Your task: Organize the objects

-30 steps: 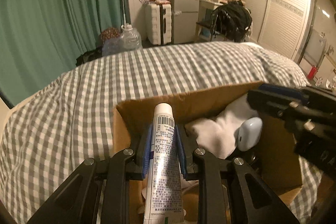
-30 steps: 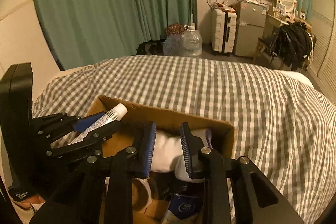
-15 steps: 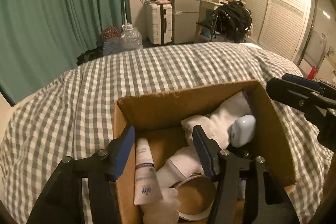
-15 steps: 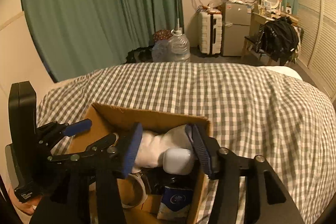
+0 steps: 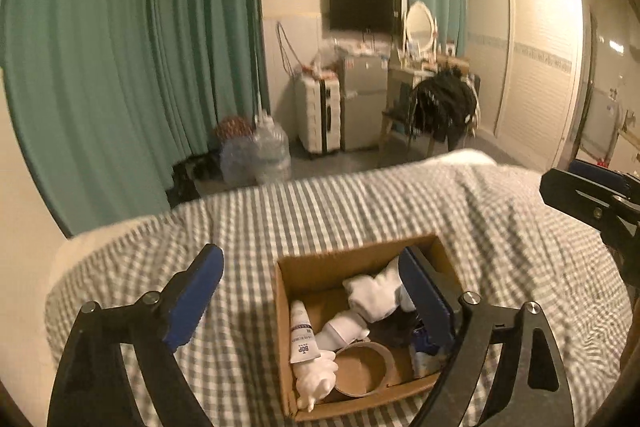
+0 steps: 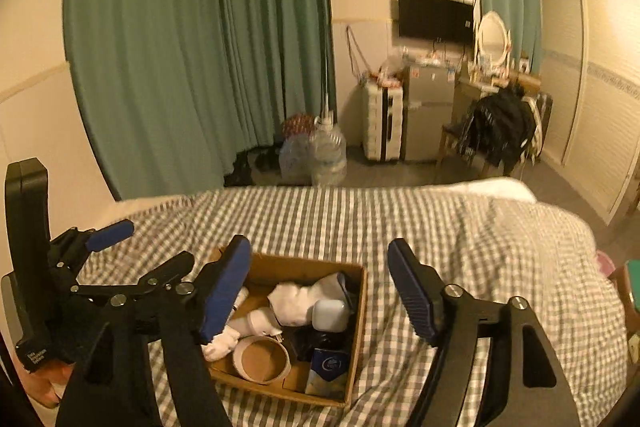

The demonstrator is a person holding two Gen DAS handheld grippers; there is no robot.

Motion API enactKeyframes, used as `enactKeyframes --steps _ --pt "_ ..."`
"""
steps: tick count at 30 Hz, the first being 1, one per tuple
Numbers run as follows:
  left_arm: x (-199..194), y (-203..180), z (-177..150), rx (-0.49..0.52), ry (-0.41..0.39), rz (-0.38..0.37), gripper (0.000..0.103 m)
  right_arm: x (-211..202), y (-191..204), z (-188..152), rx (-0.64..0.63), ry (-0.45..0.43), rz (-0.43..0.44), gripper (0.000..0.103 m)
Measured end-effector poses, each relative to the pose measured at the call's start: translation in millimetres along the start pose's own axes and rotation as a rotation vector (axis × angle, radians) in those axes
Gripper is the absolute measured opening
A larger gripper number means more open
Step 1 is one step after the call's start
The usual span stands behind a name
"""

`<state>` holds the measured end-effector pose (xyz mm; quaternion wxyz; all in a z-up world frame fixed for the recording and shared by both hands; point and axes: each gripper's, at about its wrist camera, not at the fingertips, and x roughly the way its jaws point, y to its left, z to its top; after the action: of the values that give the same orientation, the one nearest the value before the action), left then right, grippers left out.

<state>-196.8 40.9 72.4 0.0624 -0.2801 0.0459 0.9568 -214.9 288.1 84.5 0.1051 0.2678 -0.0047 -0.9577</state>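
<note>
Matt brown cardboard box — soft white cloth socks, glossy plastic tube inside.

A brown cardboard box is sitting on a grey-and-white checked bedcover. Inside it, a white tube, white socks and a pale blue case are lying. Teal curtains are hanging at the far left; blue pads are lining black gripper fingers.

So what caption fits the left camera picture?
Open left gripper above a cardboard box of odds and ends on a checked bed.
</note>
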Motion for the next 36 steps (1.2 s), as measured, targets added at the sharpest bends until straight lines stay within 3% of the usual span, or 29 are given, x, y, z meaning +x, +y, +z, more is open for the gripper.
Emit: enactKeyframes --steps 11,19,24,29,36 --pt "-125.6 2.5 13.1 0.028 -0.247 0.045 0.103 -120.2 18.5 11.3 -0.030 -0.175 -0.020 0.089" --pt "-180.5 11.9 -16.6 0.005 -0.362 0.095 0.103 -179.2 21.2 -28.4 -0.066 -0.317 -0.081 0.101" --pt "-193.8 9.0 -57.6 -0.035 -0.400 0.086 0.103 -181.8 19.1 -68.4 -0.057 -0.336 -0.078 0.102" --pt "-192.4 7.9 -93.5 -0.062 -0.410 0.166 0.103 -171.2 16.9 -111.4 -0.051 -0.358 -0.106 0.102" --pt "-160.6 8.3 -122.9 -0.098 -0.333 0.206 0.103 -147.8 10.0 -145.4 -0.024 -0.362 -0.115 0.102"
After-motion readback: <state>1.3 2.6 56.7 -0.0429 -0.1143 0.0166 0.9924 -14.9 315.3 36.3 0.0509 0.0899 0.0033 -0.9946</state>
